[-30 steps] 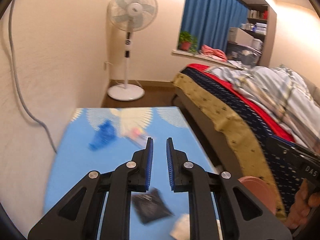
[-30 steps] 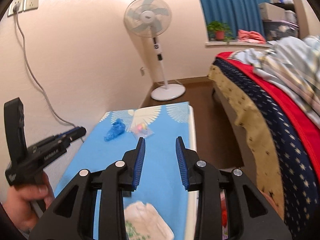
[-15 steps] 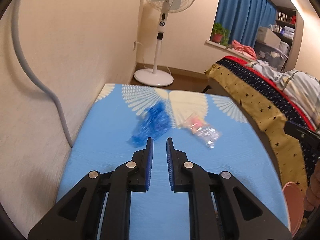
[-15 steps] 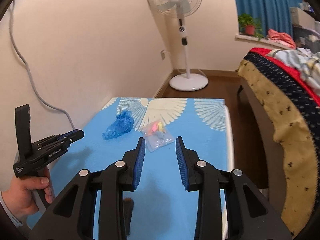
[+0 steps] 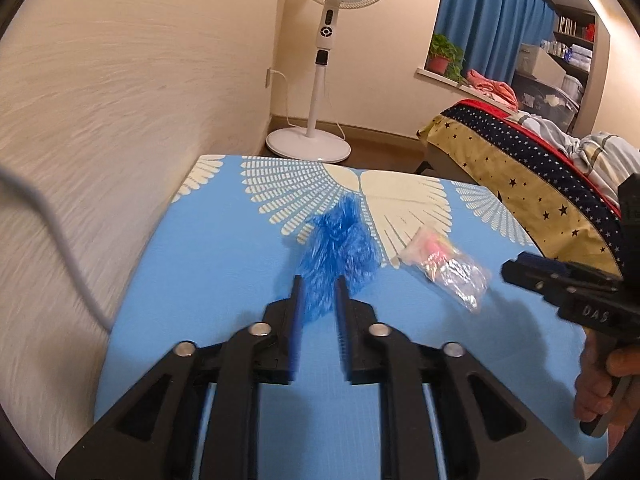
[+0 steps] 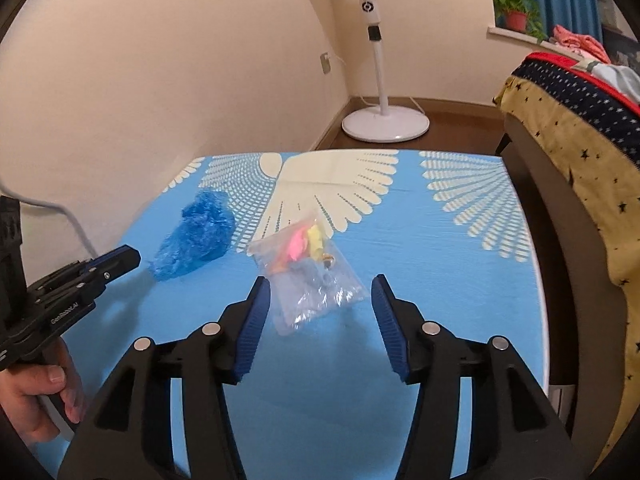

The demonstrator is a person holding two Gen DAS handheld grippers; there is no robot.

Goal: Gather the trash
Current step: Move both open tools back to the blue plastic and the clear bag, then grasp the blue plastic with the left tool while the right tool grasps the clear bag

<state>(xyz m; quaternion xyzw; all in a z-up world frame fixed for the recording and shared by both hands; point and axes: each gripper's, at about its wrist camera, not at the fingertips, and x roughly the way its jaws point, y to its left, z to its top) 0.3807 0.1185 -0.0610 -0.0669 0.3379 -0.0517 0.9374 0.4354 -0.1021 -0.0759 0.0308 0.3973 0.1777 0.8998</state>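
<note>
A crumpled blue plastic cover [image 5: 338,246] lies on the blue table [image 5: 208,264]; it also shows in the right wrist view [image 6: 194,236]. My left gripper [image 5: 318,284] is open a little, its tips at the cover's near end, not closed on it. A clear plastic bag with pink and yellow bits [image 6: 310,270] lies beside the cover; it also shows in the left wrist view [image 5: 446,268]. My right gripper [image 6: 320,286] is open wide, its tips either side of the bag's near part. Each gripper shows in the other's view, the right [image 5: 524,270] and the left [image 6: 124,260].
A wall [image 5: 120,100] runs along the table's left edge, with a grey cable [image 5: 60,240]. A white standing fan [image 6: 384,120] stands on the floor beyond the table. A bed with a star-patterned cover [image 6: 580,140] lies close to the right.
Both grippers have moved forward along the table to the far trash. The left now reaches the blue cover; the right has opened wider around the clear bag.
</note>
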